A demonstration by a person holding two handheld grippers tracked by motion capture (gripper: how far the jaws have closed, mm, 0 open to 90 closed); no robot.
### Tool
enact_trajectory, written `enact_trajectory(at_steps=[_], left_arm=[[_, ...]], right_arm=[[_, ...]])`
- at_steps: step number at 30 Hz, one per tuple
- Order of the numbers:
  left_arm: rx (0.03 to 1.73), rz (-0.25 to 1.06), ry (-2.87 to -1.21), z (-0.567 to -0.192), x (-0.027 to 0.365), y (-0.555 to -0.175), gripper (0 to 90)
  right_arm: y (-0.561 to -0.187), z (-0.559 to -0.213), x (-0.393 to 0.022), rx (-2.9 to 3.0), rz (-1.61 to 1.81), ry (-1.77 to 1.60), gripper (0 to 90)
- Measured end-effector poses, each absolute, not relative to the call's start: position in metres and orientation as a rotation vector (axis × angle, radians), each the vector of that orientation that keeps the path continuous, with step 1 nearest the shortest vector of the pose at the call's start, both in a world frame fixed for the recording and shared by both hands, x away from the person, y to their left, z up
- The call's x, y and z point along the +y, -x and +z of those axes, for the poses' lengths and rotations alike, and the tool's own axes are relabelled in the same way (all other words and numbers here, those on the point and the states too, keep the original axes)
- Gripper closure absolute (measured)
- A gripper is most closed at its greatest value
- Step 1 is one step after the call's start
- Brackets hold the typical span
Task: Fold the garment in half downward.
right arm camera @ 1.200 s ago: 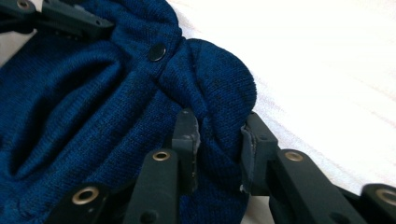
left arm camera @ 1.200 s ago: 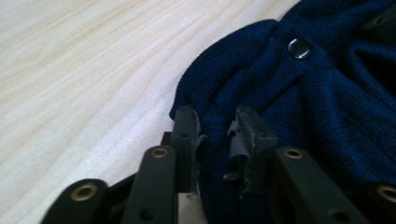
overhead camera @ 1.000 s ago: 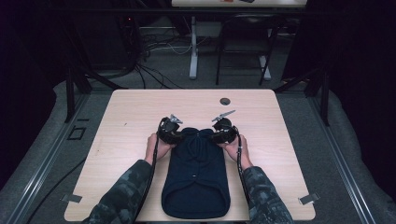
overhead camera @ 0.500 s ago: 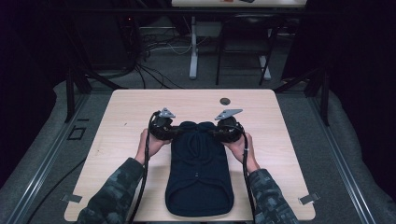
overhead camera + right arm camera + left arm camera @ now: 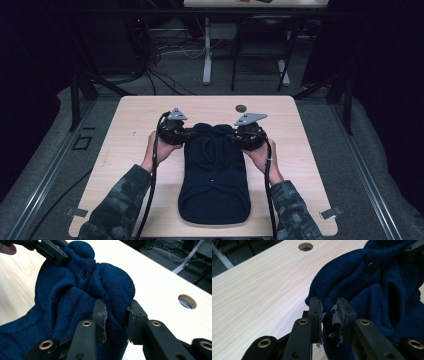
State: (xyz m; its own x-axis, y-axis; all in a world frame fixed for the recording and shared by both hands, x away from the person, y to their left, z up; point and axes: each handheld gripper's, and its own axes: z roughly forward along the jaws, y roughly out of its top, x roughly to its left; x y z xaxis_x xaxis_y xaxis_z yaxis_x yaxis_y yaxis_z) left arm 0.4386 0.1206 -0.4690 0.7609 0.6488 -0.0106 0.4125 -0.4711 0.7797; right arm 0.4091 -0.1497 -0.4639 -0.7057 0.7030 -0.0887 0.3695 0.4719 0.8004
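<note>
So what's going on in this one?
A person at a light wooden table is handling a dark blue knitted sweater with two handheld grippers. The left gripper is shut on a fold of knit at one side of the sweater's far end, and the right gripper is shut on a bunched fold at the other side. That end is gathered up between them, while the near part of the sweater lies flat on the table. A round hole sits near the table's far edge.

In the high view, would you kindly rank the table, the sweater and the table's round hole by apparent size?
Largest to smallest:
1. table
2. sweater
3. hole
</note>
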Motion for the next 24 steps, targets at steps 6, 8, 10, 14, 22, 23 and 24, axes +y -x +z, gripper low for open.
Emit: enact_trajectory(at_steps=[6, 8, 10, 14, 22, 23, 24], left_arm=[[0.768, 0.37, -2.105, -0.459, 0.122, -0.436, 76.3], [0.754, 0.374, -2.113, -0.455, 0.121, -0.435, 76.2], [0.748, 0.362, -2.108, -0.452, 0.122, -0.435, 76.2], [0.744, 0.343, -2.099, -0.449, 0.123, -0.435, 76.1], [0.733, 0.272, -2.092, -0.448, 0.13, -0.431, 72.9], [0.734, 0.26, -2.092, -0.45, 0.131, -0.431, 72.0], [0.734, 0.26, -2.092, -0.45, 0.131, -0.431, 70.8]], right_arm=[[-0.408, -0.455, -0.154, 2.314, 1.126, -0.872, 71.7], [-0.407, -0.453, -0.154, 2.301, 1.132, -0.866, 71.9], [-0.405, -0.45, -0.154, 2.286, 1.126, -0.852, 72.3], [-0.402, -0.447, -0.154, 2.256, 1.129, -0.836, 72.8], [-0.39, -0.442, -0.15, 2.174, 1.154, -0.74, 73.9], [-0.389, -0.442, -0.149, 2.172, 1.148, -0.728, 74.0], [-0.388, -0.442, -0.149, 2.166, 1.147, -0.718, 74.1]])
